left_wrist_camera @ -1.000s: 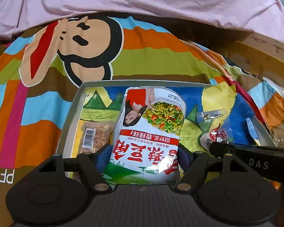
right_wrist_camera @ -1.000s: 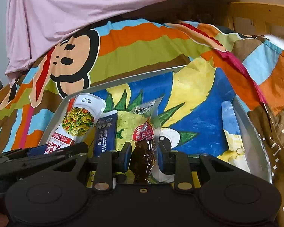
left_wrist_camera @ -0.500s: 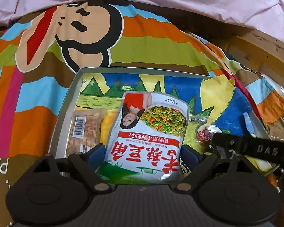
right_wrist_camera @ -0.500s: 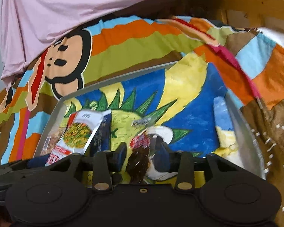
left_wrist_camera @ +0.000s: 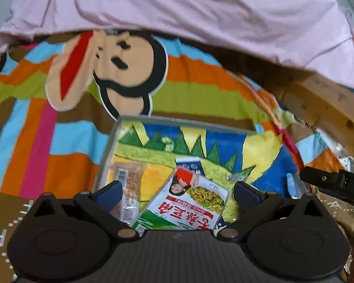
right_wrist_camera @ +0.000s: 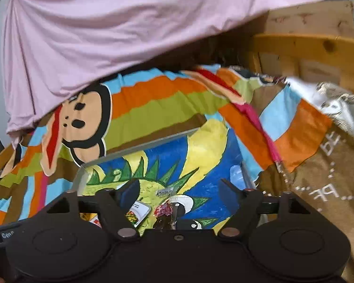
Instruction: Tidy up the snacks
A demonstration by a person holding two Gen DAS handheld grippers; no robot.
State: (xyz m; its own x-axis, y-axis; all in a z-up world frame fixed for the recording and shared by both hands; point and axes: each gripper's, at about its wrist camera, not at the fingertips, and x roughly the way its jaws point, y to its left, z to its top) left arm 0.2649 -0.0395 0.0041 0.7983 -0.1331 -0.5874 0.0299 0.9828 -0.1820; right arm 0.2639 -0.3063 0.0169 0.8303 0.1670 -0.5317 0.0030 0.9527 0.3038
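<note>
A grey tray (left_wrist_camera: 111, 141) lined with a painted picture sits on the striped cloth. In it lie a white, red and green snack bag (left_wrist_camera: 191, 205), a dark blue packet (left_wrist_camera: 191, 165) under its far end, and a clear brown snack pack (left_wrist_camera: 127, 188) at the left. My left gripper (left_wrist_camera: 177, 193) is open and raised above the bag. In the right wrist view the tray (right_wrist_camera: 134, 151) shows a clear pack of dark snack with a red label (right_wrist_camera: 164, 214). My right gripper (right_wrist_camera: 177, 191) is open above it.
A striped cloth with a monkey face (left_wrist_camera: 120, 70) covers the surface. A pink sheet (left_wrist_camera: 177, 7) hangs behind. Wooden rails (right_wrist_camera: 306, 47) stand at the right, with a silver foil bag (right_wrist_camera: 342, 108) near them. The right gripper's body (left_wrist_camera: 335, 184) shows at the left view's right edge.
Both grippers opened and let go: the left released the white and red bag, the right the dark snack pack. Both pulled back and up, and the packs now lie in the tray.
</note>
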